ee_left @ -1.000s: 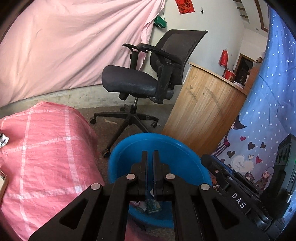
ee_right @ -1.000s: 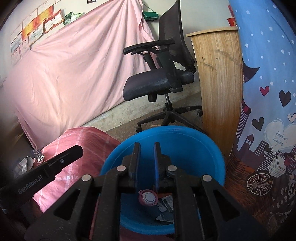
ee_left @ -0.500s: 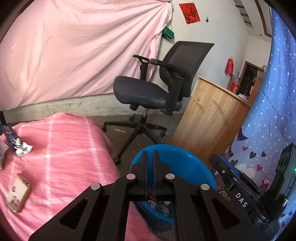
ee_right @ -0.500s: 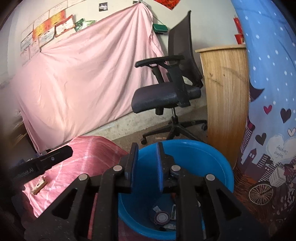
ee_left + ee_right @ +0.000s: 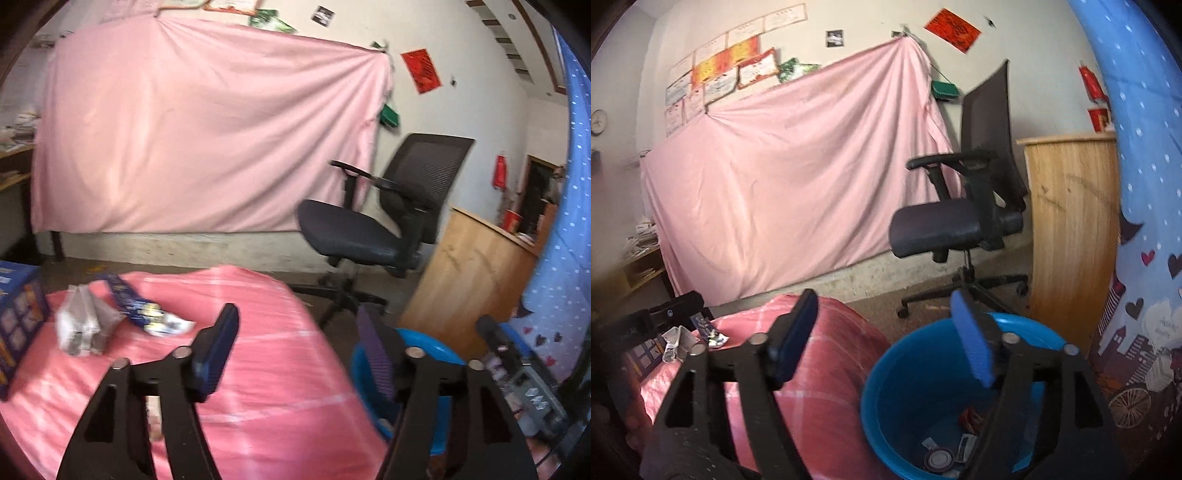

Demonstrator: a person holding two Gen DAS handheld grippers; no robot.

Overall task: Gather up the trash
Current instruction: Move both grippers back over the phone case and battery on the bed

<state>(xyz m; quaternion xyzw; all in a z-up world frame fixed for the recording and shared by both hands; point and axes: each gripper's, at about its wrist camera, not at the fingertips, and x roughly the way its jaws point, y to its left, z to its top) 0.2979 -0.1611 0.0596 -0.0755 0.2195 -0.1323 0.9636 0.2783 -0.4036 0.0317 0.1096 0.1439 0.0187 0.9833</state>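
Your left gripper (image 5: 295,343) has just been opening: its jaws now stand wide with nothing between them, over the pink checked cloth (image 5: 258,387) that covers the table. Your right gripper (image 5: 886,339) has also just been opening, and its jaws are spread wide and empty; its right-hand finger hangs above the blue bucket (image 5: 905,387). In the right wrist view the bucket sits at about 5 o'clock, just beside the cloth-covered table, and at its bottom lie a round pinkish lid (image 5: 938,459), a reddish scrap (image 5: 971,417) and some pale bits too small to make out. Trash that is not yet in the bucket lies on the cloth at about 9 o'clock in the left wrist view: a crumpled silver-white wrapper (image 5: 83,325) and, just beside it, a blue printed wrapper (image 5: 136,306). A blue box (image 5: 18,317) stands at the far left edge, near them. Beyond the table a black office chair (image 5: 388,221) stands at about 2 o'clock, in front of the hung pink sheet (image 5: 192,140) and next to a wooden counter (image 5: 469,266).
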